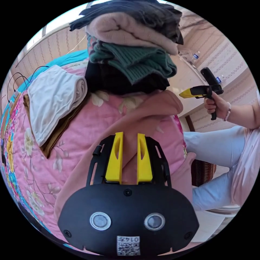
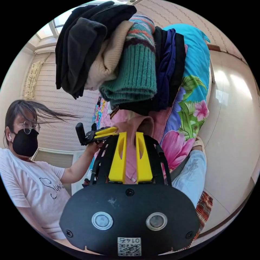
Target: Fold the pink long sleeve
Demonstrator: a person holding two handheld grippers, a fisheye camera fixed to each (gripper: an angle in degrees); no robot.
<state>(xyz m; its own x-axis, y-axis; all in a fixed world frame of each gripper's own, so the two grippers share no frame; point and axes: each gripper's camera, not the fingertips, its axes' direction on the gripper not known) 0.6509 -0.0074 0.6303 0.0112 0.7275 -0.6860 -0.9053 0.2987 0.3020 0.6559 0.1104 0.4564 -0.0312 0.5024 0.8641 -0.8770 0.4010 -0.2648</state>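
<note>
The dusty-pink long sleeve (image 1: 151, 111) lies in a long ridge on a pink flowered quilt (image 1: 89, 127). In the left gripper view it runs up between my left gripper's (image 1: 130, 134) yellow jaws, which are shut on it. Its far end rises in a hump to the tip of my right gripper (image 1: 181, 94), held in a hand. In the right gripper view, a strip of the pink long sleeve (image 2: 143, 124) sits between my right gripper's (image 2: 130, 133) jaw tips. My left gripper (image 2: 115, 129) meets the same cloth just to the left.
A tall stack of folded clothes (image 1: 130, 57) (image 2: 130, 75) stands right behind the garment. A folded white piece (image 1: 51, 97) lies on the quilt beside it. A person (image 2: 29, 184) sits at the bed's edge, legs (image 1: 216, 146) alongside. A table (image 1: 187, 78) holds a water bottle (image 1: 195, 57).
</note>
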